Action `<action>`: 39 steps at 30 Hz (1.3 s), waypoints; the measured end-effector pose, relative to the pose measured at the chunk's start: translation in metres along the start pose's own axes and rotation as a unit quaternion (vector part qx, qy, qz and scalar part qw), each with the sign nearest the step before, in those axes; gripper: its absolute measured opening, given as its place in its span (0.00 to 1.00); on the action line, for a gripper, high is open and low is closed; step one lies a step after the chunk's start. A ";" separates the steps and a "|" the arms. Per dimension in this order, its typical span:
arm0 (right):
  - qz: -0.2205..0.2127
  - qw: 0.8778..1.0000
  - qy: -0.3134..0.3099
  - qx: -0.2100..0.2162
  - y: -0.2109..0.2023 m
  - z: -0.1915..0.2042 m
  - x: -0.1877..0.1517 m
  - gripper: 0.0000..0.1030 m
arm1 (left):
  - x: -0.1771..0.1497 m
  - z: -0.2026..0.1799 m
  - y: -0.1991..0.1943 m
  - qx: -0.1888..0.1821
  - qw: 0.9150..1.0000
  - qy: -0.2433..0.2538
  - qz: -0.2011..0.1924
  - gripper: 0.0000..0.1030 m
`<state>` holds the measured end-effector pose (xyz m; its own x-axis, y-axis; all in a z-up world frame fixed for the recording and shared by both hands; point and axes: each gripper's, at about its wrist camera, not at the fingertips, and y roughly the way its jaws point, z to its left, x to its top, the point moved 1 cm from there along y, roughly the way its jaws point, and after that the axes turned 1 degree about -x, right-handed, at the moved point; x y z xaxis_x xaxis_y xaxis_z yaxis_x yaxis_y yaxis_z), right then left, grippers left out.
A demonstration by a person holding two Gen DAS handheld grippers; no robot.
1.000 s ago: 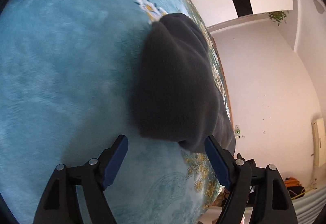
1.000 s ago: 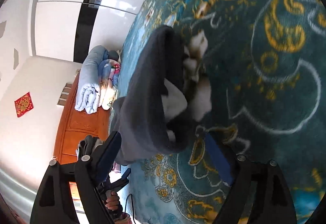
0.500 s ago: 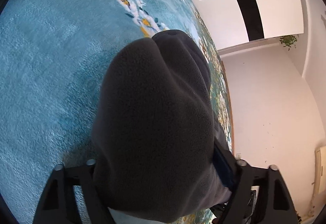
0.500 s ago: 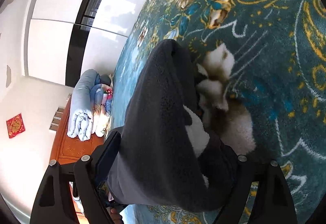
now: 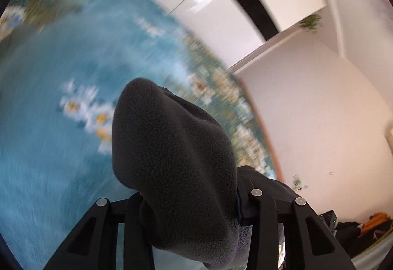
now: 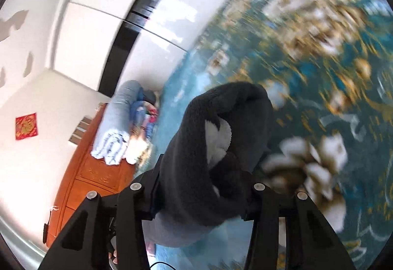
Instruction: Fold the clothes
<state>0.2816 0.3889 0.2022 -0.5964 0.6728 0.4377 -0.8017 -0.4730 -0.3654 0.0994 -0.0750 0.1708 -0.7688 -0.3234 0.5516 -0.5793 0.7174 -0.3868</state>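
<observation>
1. Teal floral blanket covered the bed; background was motion-blurred in both wrist views. White wardrobe doors, rolled bedding at the far edge.
2. Dark grey fleece garment sat bunched between both grippers, seemingly clear of the blanket; white lining patch visible.
3. Left gripper: tongs clamped on one end of the fleece.
4. Right gripper: tongs clamped on the other end.
5. Progress judged: garment looked folded into a compact bundle; placing or stacking it appeared to remain.
6. Pose: both grippers angled forward over the blanket, close together.
</observation>
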 end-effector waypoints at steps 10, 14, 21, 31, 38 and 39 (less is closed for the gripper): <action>0.070 0.997 0.002 -0.042 0.048 -0.070 -0.045 0.46 | -0.071 0.132 0.045 0.101 0.983 -0.095 0.120 0.46; 0.065 0.996 0.067 -0.009 0.043 -0.105 -0.063 0.49 | -0.076 0.142 0.030 0.063 0.984 -0.127 0.110 0.56; 0.058 0.996 -0.003 -0.072 0.002 -0.084 -0.069 0.53 | -0.088 0.101 -0.015 0.164 0.983 -0.032 0.080 0.67; 0.097 0.935 -0.236 -0.245 -0.005 -0.055 -0.129 0.64 | -0.189 0.011 -0.004 0.286 0.930 0.193 0.123 0.85; 0.082 0.895 -0.321 -0.299 0.006 -0.053 -0.132 0.74 | -0.228 -0.023 0.060 0.315 0.930 0.160 0.096 0.92; 0.077 0.892 -0.325 -0.305 0.007 -0.055 -0.131 0.74 | -0.233 -0.023 0.065 0.321 0.930 0.152 0.099 0.94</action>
<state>0.3569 0.3289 0.0967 -0.7534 0.0617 0.6547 -0.6560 -0.0018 -0.7547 0.2473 0.0613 0.0344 -0.8217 0.0351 0.5689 -0.5524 0.1970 -0.8100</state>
